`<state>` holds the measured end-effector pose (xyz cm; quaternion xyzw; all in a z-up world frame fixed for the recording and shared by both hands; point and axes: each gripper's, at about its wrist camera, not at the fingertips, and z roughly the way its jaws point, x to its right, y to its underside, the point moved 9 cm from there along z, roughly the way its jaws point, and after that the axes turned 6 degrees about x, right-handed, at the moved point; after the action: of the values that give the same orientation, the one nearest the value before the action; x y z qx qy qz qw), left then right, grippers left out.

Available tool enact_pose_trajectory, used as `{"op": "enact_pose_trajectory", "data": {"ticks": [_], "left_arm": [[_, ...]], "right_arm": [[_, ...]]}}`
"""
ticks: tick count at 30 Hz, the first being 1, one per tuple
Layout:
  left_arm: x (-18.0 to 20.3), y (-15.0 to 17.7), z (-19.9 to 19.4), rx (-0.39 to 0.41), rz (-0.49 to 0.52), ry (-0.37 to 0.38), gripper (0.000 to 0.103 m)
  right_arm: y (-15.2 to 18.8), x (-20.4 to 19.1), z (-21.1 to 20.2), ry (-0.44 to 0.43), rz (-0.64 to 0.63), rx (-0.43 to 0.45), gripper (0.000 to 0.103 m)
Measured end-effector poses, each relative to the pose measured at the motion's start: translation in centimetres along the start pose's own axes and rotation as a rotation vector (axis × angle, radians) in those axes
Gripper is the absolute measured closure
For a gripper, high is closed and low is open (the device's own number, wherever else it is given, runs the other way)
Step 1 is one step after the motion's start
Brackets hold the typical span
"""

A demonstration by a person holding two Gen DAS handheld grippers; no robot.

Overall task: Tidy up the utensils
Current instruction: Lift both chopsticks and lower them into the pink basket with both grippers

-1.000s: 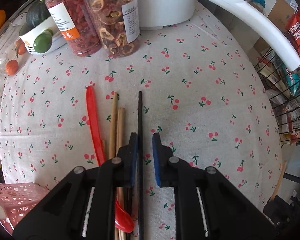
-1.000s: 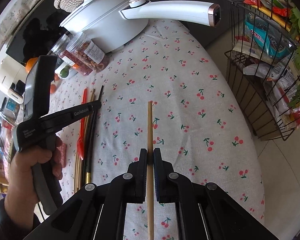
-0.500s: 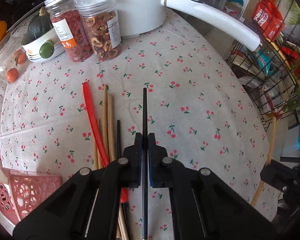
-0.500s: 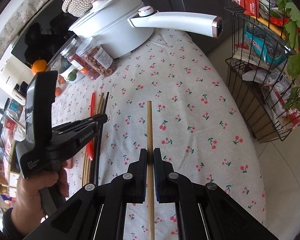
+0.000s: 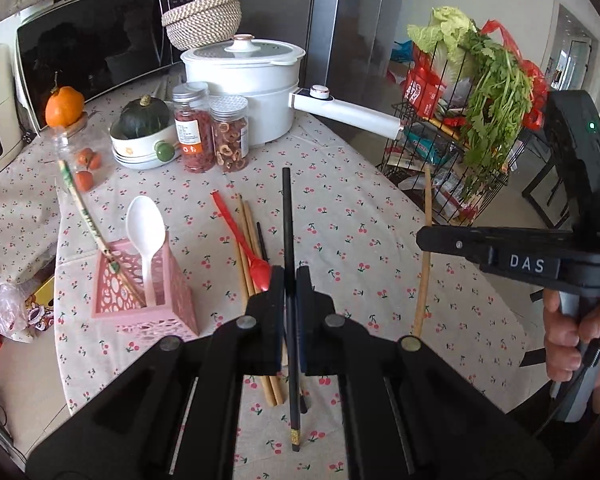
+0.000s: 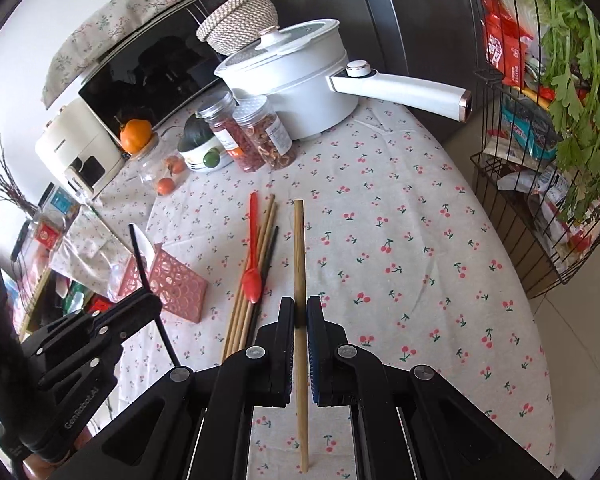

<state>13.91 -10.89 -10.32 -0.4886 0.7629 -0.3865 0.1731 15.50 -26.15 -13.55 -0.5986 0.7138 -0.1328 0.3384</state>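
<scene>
My left gripper (image 5: 288,280) is shut on a black chopstick (image 5: 287,216) and holds it above the cherry-print table. My right gripper (image 6: 299,312) is shut on a wooden chopstick (image 6: 299,248), also held above the table; it shows in the left wrist view (image 5: 425,256). A red spoon (image 5: 244,240), wooden chopsticks (image 5: 246,264) and another black chopstick (image 5: 261,240) lie on the cloth. A pink utensil holder (image 5: 140,312) at the left holds a white spoon (image 5: 145,228) and a patterned chopstick (image 5: 84,212).
A white pot (image 5: 244,92) with a long handle (image 5: 348,114), two jars (image 5: 210,132), a bowl with a squash (image 5: 144,136) and a microwave (image 5: 96,48) stand at the back. A wire rack with greens (image 5: 476,128) stands at the right, past the table edge.
Both grippers have risen and pulled back, lifting their chopsticks off the table. The pink holder has come into the left view. The left jaws shut on the black chopstick a second ago.
</scene>
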Motion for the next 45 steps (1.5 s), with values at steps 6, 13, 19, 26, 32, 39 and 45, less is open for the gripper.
{"op": "enact_pose_trajectory", "data": {"ticks": [6, 13, 19, 26, 32, 39, 45], "left_arm": [[-1.9, -1.5, -5.4, 0.146, -0.055, 0.026, 0.097], [-4.5, -4.9, -11.8, 0.337, -0.069, -0.001, 0.097], [-7.7, -7.0, -14.1, 0.454, -0.108, -0.072, 0.097], [-10.1, -7.7, -14.0, 0.524, -0.125, -0.142, 0.097], [-11.2, -7.9, -12.3, 0.532, -0.115, -0.182, 0.097], [-12.4, -6.8, -8.0, 0.458, -0.101, -0.221, 0.097], [-12.9, -6.0, -5.4, 0.387, -0.110, -0.216, 0.097]], "right_arm": [[-0.6, -4.6, -2.3, -0.019, -0.137, 0.089, 0.097], [-2.0, -9.9, -5.0, -0.087, -0.229, 0.194, 0.097], [-4.0, -13.5, -6.8, -0.159, -0.237, 0.282, 0.097], [-5.8, -16.2, -7.7, -0.221, -0.217, 0.370, 0.097], [-6.7, -17.5, -6.2, -0.243, -0.202, 0.400, 0.097], [-7.1, -17.7, -3.6, -0.249, -0.184, 0.398, 0.097], [-6.3, -17.5, -1.0, -0.232, -0.197, 0.335, 0.097]]}}
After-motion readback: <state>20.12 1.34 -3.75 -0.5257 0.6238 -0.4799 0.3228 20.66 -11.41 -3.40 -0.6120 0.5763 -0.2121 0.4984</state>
